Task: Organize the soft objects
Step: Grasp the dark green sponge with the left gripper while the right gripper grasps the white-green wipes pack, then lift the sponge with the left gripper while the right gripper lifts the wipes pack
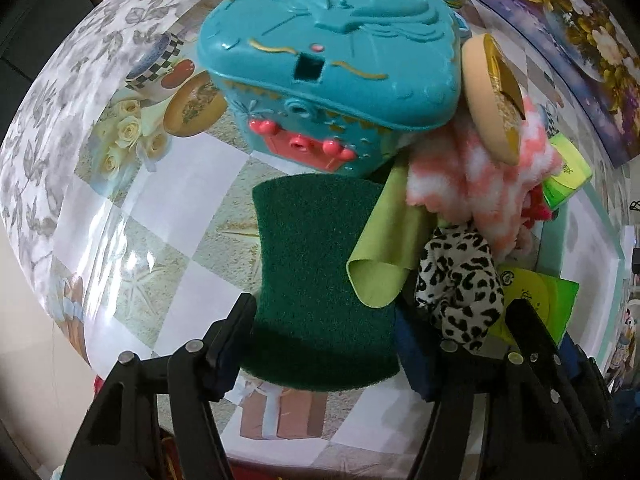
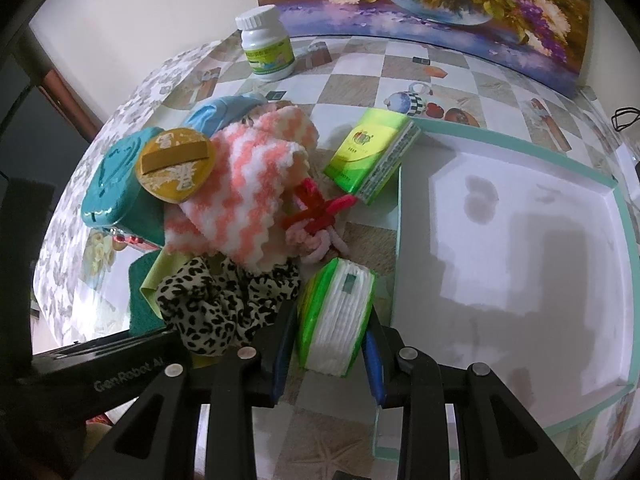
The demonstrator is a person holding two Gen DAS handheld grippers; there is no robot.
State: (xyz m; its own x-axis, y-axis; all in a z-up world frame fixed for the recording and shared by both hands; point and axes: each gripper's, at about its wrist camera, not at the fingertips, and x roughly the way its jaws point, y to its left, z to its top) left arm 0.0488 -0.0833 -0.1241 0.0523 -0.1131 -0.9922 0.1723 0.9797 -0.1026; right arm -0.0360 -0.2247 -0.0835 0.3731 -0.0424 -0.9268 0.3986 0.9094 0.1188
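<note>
The right gripper (image 2: 330,344) has its jaws on both sides of a small tissue pack (image 2: 336,320) in green and white wrap, and they look closed on it, though I cannot be sure how tight. The pack sits on the table right beside the left edge of the white tray (image 2: 520,184), which has nothing in it. So the step in hand looks like picking up this soft pack, and the next move should be to lift it over the tray's edge and set it down inside. The left gripper (image 1: 328,344) has its jaws spread wide around a dark green scrub pad (image 1: 320,264), not squeezing yet. Next to the pad lie a spotty scrunchie (image 1: 460,292), a pink and white fluffy cloth (image 1: 480,184) and a hard teal toy box (image 1: 328,52). The table (image 1: 152,216) has a shiny checked cover. At its far edge stand a white bottle (image 2: 266,44) and a flower painting (image 2: 420,0).
</note>
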